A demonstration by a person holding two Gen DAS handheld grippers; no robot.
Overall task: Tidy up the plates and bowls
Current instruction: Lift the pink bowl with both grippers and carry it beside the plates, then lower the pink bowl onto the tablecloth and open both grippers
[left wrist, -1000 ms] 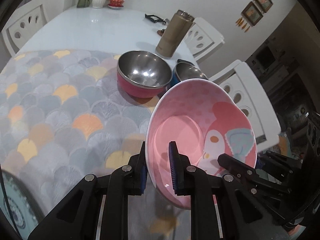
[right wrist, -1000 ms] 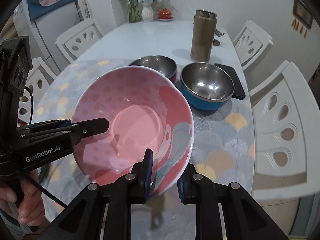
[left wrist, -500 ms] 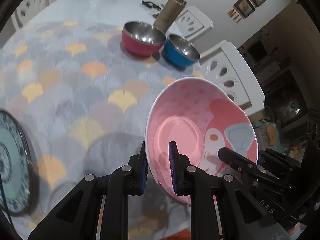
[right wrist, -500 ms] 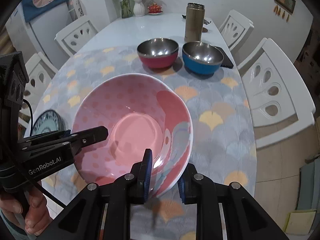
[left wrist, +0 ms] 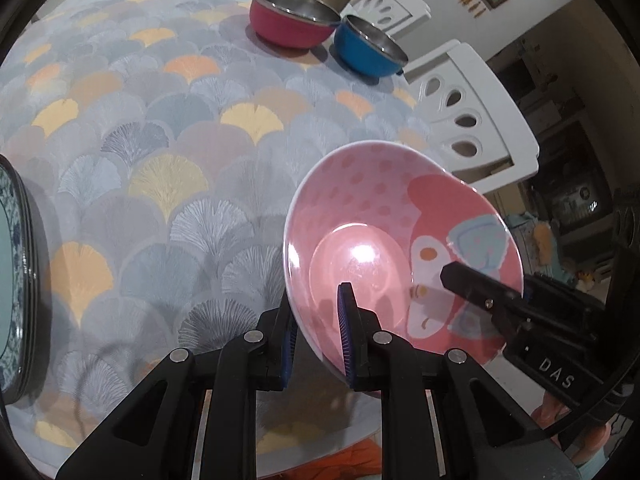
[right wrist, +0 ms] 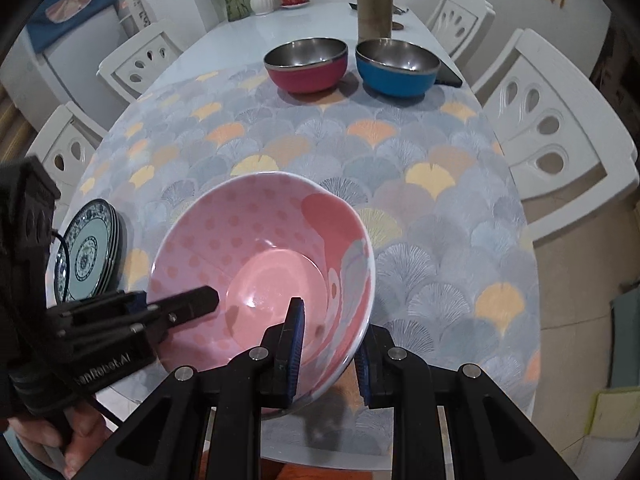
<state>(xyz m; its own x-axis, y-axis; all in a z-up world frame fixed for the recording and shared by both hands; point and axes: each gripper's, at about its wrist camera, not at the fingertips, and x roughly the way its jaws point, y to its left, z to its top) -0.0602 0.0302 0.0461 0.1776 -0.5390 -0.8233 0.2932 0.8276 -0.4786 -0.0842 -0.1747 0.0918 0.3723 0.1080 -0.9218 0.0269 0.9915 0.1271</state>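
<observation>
A pink dotted bowl point(left wrist: 384, 240) point(right wrist: 256, 256) with a cartoon figure hangs tilted above the near edge of the table. My left gripper point(left wrist: 316, 336) is shut on its near-left rim, one pad inside and one outside. My right gripper point(right wrist: 328, 344) is shut on the rim at the opposite side. Each gripper shows in the other's view, clamped on the rim. A red steel bowl point(right wrist: 306, 65) point(left wrist: 294, 20) and a blue steel bowl point(right wrist: 396, 66) point(left wrist: 370, 50) stand side by side at the far end of the patterned mat. A stack of blue-patterned plates point(right wrist: 90, 252) point(left wrist: 14, 280) lies at the left.
A fan-patterned mat point(right wrist: 400, 168) covers the near part of the white table point(right wrist: 288, 26). A tall brown flask point(right wrist: 374, 6) and a dark phone point(right wrist: 450, 76) sit behind the bowls. White chairs point(right wrist: 552, 128) ring the table. A person's hand point(right wrist: 60, 440) holds the left gripper.
Both grippers have drawn back toward the near table edge and a little lower with the pink bowl. The steel bowls now look farther off, and the plate stack has come into view.
</observation>
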